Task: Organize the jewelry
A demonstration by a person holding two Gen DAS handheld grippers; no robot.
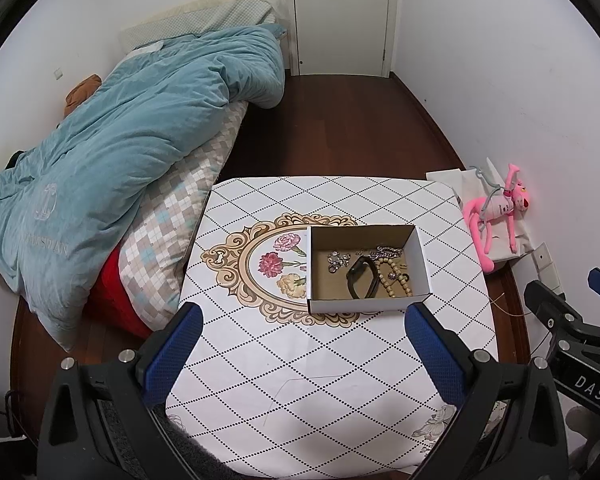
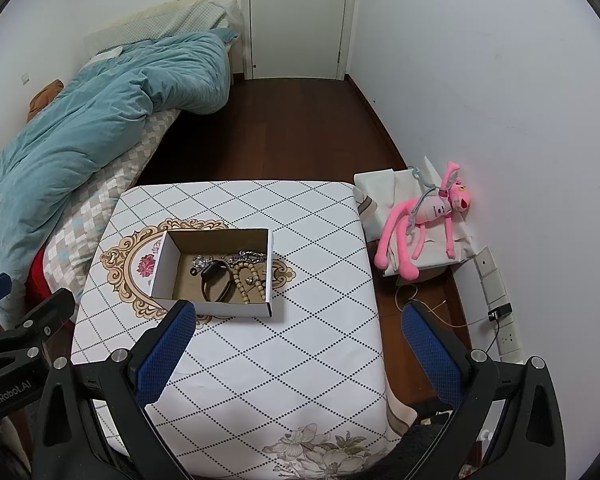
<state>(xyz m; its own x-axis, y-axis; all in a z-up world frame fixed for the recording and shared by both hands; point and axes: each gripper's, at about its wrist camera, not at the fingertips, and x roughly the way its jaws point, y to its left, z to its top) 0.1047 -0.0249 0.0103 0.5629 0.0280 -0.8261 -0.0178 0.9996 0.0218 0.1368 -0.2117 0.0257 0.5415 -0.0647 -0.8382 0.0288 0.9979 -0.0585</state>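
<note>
the near wall of the open white cardboard box (image 1: 366, 304) hides the lower ends of the pieces inside it, and the small silvery bits (image 1: 337, 259) at the box's ten o'clock are too fine to identify. beside them lie a black oval band (image 1: 362, 278), a string of pale wooden beads (image 1: 396, 280) and a silver chain (image 1: 388, 251), all tangled on the brown floor of the box. the box sits on the worktop with a white diamond-quilted cover (image 1: 320, 364), partly covering its printed gold scroll frame with carnations (image 1: 260, 264).

the left tongs (image 1: 302, 356) hang spread wide and empty at six o'clock of the box, blue ribbed pads on black arms. the right tongs (image 2: 296, 354) are likewise parted, gripping nothing, their left pad just in front of the box's near wall (image 2: 216, 307). white lettering reads "das" on one black body and "genrobot.ai" on the other.

the teal quilted duvet (image 1: 132, 128) at nine o'clock bears pale stitched lettering, only "swan" legible. a pink plush toy (image 2: 424, 216) slumps against the wall at three o'clock.
</note>
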